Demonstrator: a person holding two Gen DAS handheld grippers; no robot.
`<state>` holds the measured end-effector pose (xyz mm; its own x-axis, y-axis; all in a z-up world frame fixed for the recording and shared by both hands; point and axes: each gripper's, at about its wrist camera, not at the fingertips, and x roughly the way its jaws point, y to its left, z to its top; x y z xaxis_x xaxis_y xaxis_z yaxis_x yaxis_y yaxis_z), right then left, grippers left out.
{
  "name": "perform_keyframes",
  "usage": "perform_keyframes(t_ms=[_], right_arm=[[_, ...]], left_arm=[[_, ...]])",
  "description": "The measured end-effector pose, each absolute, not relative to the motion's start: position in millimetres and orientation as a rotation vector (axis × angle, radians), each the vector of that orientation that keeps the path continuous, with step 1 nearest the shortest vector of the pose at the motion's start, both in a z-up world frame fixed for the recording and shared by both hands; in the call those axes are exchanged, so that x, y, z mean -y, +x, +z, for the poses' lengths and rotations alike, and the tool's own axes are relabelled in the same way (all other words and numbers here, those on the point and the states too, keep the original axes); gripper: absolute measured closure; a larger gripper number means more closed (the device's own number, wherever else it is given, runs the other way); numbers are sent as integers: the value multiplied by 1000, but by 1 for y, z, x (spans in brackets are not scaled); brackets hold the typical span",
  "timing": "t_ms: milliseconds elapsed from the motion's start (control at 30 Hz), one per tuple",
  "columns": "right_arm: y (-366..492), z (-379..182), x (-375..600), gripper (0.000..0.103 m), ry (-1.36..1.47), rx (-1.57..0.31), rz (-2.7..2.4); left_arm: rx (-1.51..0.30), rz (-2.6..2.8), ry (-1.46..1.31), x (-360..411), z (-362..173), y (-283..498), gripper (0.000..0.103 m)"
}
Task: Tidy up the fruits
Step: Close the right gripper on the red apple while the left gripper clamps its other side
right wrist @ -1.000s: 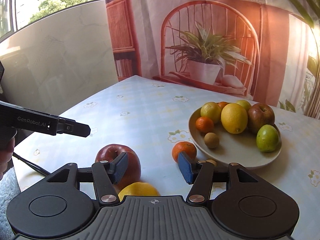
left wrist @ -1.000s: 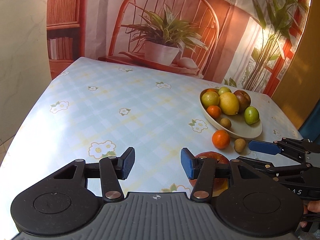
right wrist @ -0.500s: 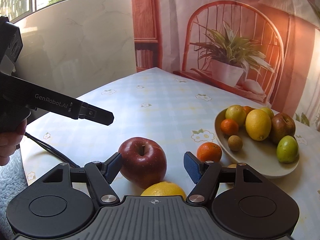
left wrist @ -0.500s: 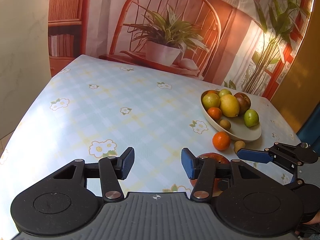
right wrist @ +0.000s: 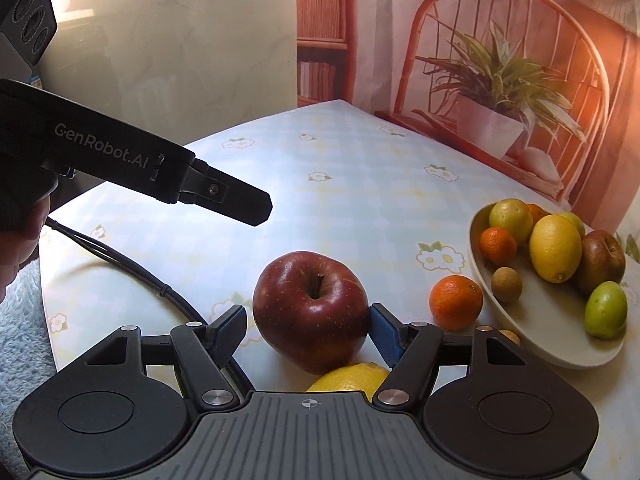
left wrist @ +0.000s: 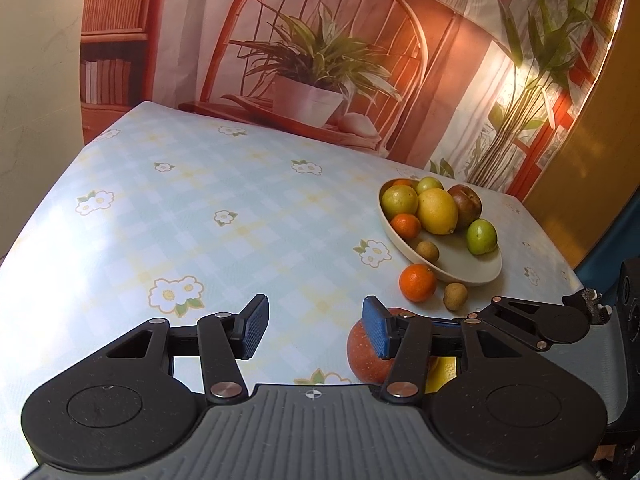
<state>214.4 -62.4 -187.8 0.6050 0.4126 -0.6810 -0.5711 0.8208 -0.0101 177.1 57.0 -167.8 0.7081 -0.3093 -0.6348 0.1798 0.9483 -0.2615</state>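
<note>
Right now my right gripper (right wrist: 306,330) has its jaws spread wide around the red apple (right wrist: 311,310); the blue pad on one side sits at the apple's skin, the other stands a little apart, so I cannot say it has a grip. The apple rests on the table (right wrist: 340,184) near its near edge, stem pointing up and tipped slightly toward the far edge; it is round, with no long axis to speak of. Just in front of it, touching or nearly so, lies a yellow lemon (right wrist: 348,378), mostly hidden under my gripper body.

My left gripper (left wrist: 314,326) is wide open, holding nothing, over bare cloth toward the table's near edge.

Toward the right edge sits the oval cream bowl (right wrist: 560,356), long axis running from the near edge toward the far right corner. It holds a large lemon (right wrist: 555,248) standing roughly on end, a brownish apple, two green fruits, a small orange and a small brown fruit. A loose orange (right wrist: 456,302) lies on the cloth just beside the bowl's rim, a small brown fruit (left wrist: 455,296) near it.

The table wears a pale blue checked cloth with white flowers. Behind it hangs a printed backdrop (left wrist: 320,60) of a cane chair and potted plant; a pale marbled wall is on the left.
</note>
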Motion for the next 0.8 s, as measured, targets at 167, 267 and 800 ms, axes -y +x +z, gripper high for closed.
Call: perform_keyframes(t_ms=[167, 267, 800], right_arm=[[217, -189, 70, 45, -198, -723, 574], [217, -189, 71, 45, -190, -722, 574], [216, -190, 75, 45, -172, -710, 573]], left_arm=[[-747, -325, -170, -44, -170, 180, 49], [-751, -349, -160, -36, -173, 181, 49], [-816, -388, -296, -36, -199, 199, 48]])
